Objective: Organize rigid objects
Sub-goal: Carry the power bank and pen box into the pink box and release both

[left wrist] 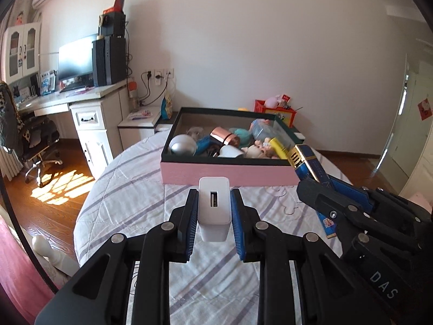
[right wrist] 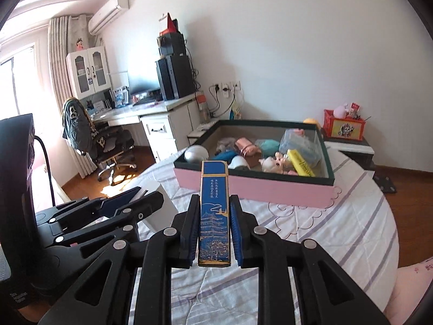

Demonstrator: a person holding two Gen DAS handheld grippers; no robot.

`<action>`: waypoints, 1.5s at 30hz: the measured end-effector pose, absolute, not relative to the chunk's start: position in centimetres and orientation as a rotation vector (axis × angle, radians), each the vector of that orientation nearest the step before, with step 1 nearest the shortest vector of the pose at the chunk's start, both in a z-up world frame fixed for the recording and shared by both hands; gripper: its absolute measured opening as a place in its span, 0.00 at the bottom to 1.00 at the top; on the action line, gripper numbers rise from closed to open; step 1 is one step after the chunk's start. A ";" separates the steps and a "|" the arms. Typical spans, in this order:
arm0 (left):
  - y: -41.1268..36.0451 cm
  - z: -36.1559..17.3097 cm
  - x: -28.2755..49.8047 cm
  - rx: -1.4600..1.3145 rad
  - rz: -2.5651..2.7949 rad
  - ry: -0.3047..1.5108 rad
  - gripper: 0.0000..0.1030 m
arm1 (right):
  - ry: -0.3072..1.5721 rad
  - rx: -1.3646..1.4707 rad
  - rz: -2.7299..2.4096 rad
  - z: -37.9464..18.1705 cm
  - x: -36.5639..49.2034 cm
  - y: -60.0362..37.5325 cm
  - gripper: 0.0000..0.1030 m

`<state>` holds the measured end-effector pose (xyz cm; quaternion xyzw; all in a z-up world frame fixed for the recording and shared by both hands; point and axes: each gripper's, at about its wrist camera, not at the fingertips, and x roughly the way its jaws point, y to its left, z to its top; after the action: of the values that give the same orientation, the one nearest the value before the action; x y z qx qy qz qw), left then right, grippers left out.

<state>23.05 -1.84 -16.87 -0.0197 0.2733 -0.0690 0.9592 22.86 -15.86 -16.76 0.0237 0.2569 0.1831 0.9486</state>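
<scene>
Two grippers, one charger [left wrist: 213,208], one blue box [right wrist: 215,216].

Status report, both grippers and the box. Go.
Left gripper shut on white charger. Right gripper shut on blue case. Pink box ahead, open, already holding items. Path looks clear.

Home bedroom: quilted bed [left wrist: 130,205], computer desk [left wrist: 81,94], wall air conditioner [right wrist: 109,13], curtains [right wrist: 58,62], wood floor [left wrist: 54,189].

White walls, a wooden floor [left wrist: 62,189] (sunlit in patches), and a white desk [left wrist: 89,100] with a monitor [left wrist: 77,59].
</scene>
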 end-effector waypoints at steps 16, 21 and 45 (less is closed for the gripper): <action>-4.3 -7.5 11.2 0.029 -0.153 0.279 0.23 | 0.245 -0.001 0.292 -8.3 11.0 -17.5 0.21; -4.5 -5.6 8.2 0.028 -0.149 0.217 0.23 | 0.184 -0.020 0.269 -6.6 8.1 -17.3 0.21; -5.0 -4.8 6.3 0.046 -0.136 0.180 0.22 | 0.163 -0.026 0.269 -5.7 6.8 -17.5 0.21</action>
<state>6.31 -5.00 -4.79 0.0227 0.0896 -0.0679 0.9934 6.78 -17.50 -5.73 -0.0128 0.0812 0.1337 0.9876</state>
